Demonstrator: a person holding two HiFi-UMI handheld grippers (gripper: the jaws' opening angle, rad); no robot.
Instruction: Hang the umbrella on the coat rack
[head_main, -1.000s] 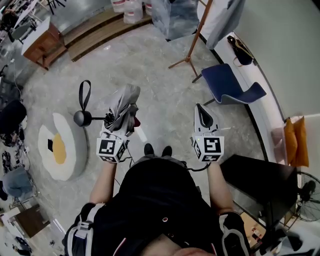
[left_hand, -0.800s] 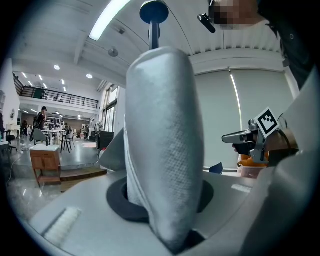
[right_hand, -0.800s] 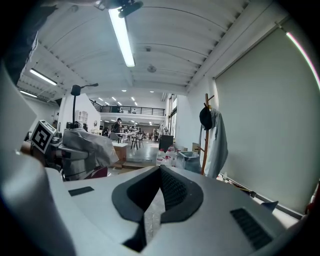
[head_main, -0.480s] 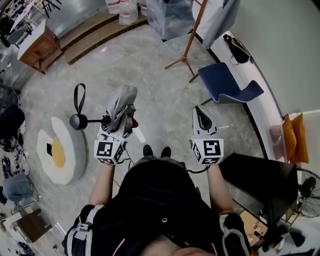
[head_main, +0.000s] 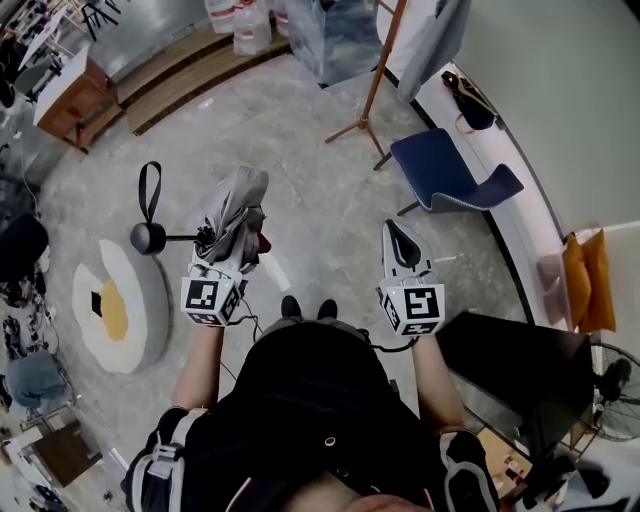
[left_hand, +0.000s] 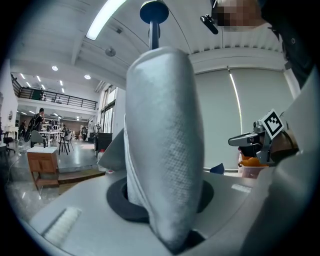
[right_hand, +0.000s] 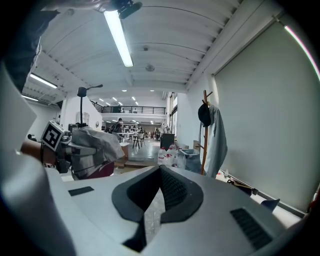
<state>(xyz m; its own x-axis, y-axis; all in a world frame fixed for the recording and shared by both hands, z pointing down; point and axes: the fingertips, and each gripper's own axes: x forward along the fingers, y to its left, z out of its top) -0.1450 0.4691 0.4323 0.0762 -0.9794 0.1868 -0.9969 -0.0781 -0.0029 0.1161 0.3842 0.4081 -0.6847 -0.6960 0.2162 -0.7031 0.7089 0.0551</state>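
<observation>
A folded grey umbrella (head_main: 236, 212) is clamped in my left gripper (head_main: 228, 246), which is shut on its canopy. Its black round handle (head_main: 147, 238) and wrist strap (head_main: 148, 190) stick out to the left over the floor. In the left gripper view the grey fabric (left_hand: 162, 150) fills the space between the jaws. My right gripper (head_main: 400, 238) is held level beside it, shut and empty, its pads meeting at the tip (right_hand: 159, 172). The wooden coat rack (head_main: 378, 70) stands ahead on a tripod foot, with a grey coat and a dark hat on it (right_hand: 206, 135).
A blue chair (head_main: 452, 176) stands right of the rack by the wall, with a black bag (head_main: 468, 100) behind it. An egg-shaped rug (head_main: 110, 310) lies at the left. A black table (head_main: 520, 370) is at my right, a wooden cabinet (head_main: 68, 92) far left, bottles (head_main: 246, 24) at the back.
The floor, rack and chair have slid slightly down in the head view, as the person has come a little nearer the rack. Both grippers kept their pose and grip.
</observation>
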